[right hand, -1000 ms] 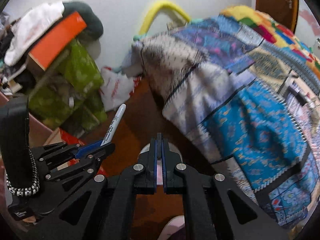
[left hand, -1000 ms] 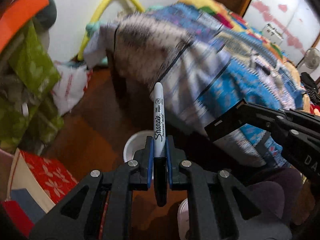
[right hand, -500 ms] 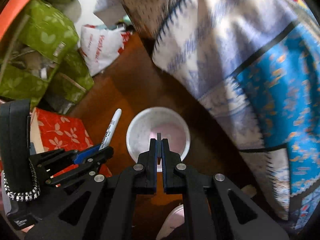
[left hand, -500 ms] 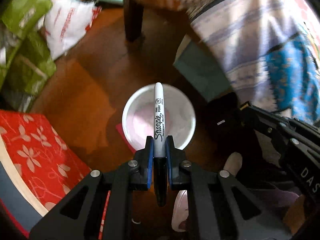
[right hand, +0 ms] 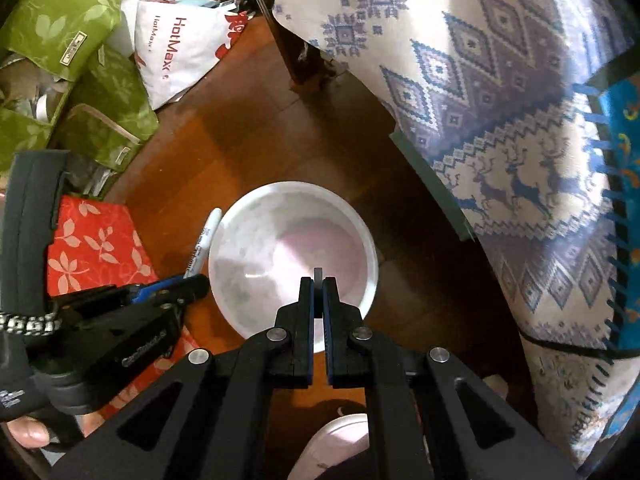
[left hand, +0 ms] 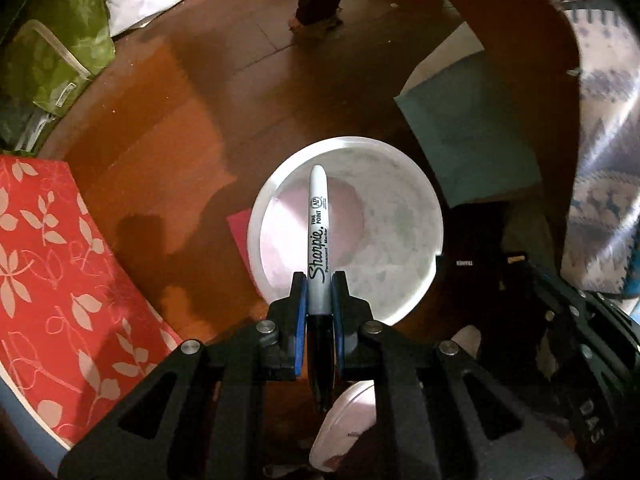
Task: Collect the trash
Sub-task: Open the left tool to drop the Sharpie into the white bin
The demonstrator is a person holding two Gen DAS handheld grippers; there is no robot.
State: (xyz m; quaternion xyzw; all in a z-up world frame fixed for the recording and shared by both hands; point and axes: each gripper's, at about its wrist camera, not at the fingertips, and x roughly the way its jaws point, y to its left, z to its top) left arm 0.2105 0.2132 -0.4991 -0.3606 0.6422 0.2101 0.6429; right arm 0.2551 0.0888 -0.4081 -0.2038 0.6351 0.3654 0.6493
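You are in a lived-in bedroom at home. A patterned knitted blanket point(right hand: 500, 128) with reindeer hangs off a bed above a dark wooden floor point(right hand: 256, 132). Green leaf-print storage bags point(right hand: 60, 20) and a white HotMax shopping bag point(right hand: 180, 48) crowd the wall, a red floral box point(left hand: 60, 280) lies nearby, and a white bin point(right hand: 240, 312) stands on the boards.

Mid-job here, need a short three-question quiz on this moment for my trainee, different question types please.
1. True or false: the left gripper is shut on the grey-barrelled Sharpie marker.
2. What lies below both grippers on the wooden floor? A round white plastic bin, B metal pot, C laundry basket.
3. Fill in: the right gripper is ___.

Key: 1 true; 2 A; 3 shut.
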